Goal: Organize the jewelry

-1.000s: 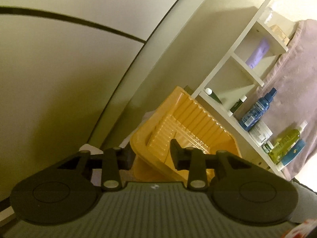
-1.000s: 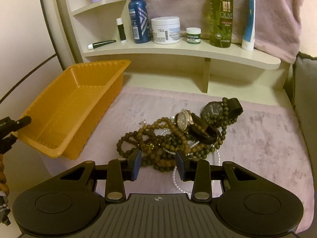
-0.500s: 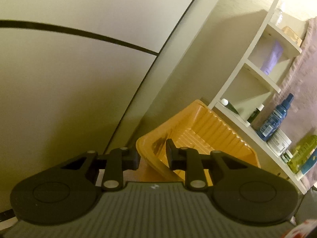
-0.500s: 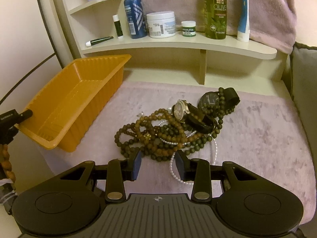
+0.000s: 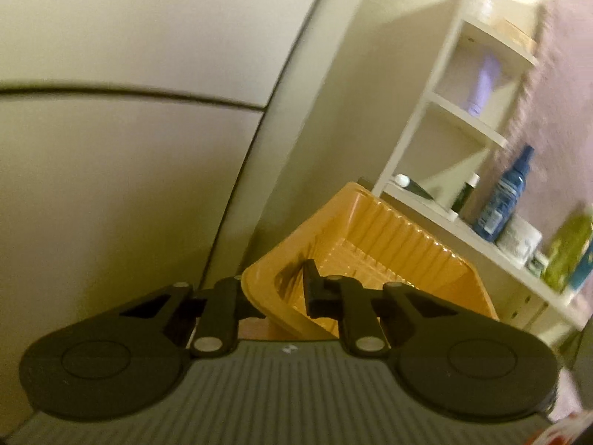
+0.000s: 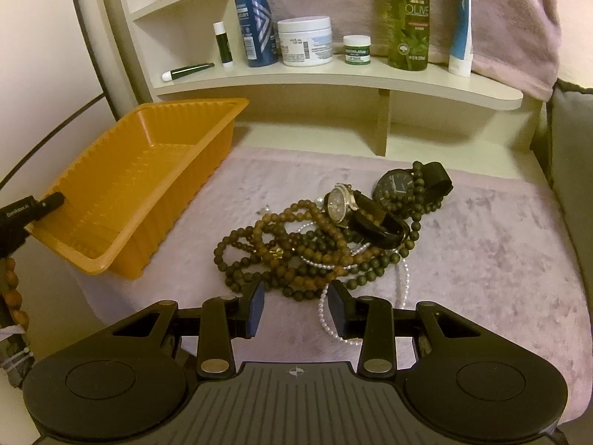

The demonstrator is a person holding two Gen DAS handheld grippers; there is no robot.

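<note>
A tangled pile of jewelry (image 6: 318, 244) lies on a pink cloth (image 6: 500, 259): brown and dark green bead strings, a white pearl string (image 6: 326, 322), a silver-faced watch (image 6: 339, 204) and a black watch (image 6: 396, 185). My right gripper (image 6: 296, 307) is open and empty just in front of the pile. An empty orange plastic tray (image 6: 141, 185) stands left of the pile. My left gripper (image 5: 276, 293) straddles the tray's near corner (image 5: 267, 289), one finger outside and one inside the wall; it also shows in the right wrist view (image 6: 40, 204).
A cream shelf unit (image 6: 333, 81) behind the cloth holds a blue bottle (image 6: 255, 18), a white jar (image 6: 305, 40), a small green jar, a green olive bottle (image 6: 407, 18) and tubes. A pink towel (image 6: 519, 18) hangs at the back right. A cream wall is on the left.
My left gripper has closed in around the tray's near corner. The right gripper has drawn back slightly from the jewelry pile and stays open.
</note>
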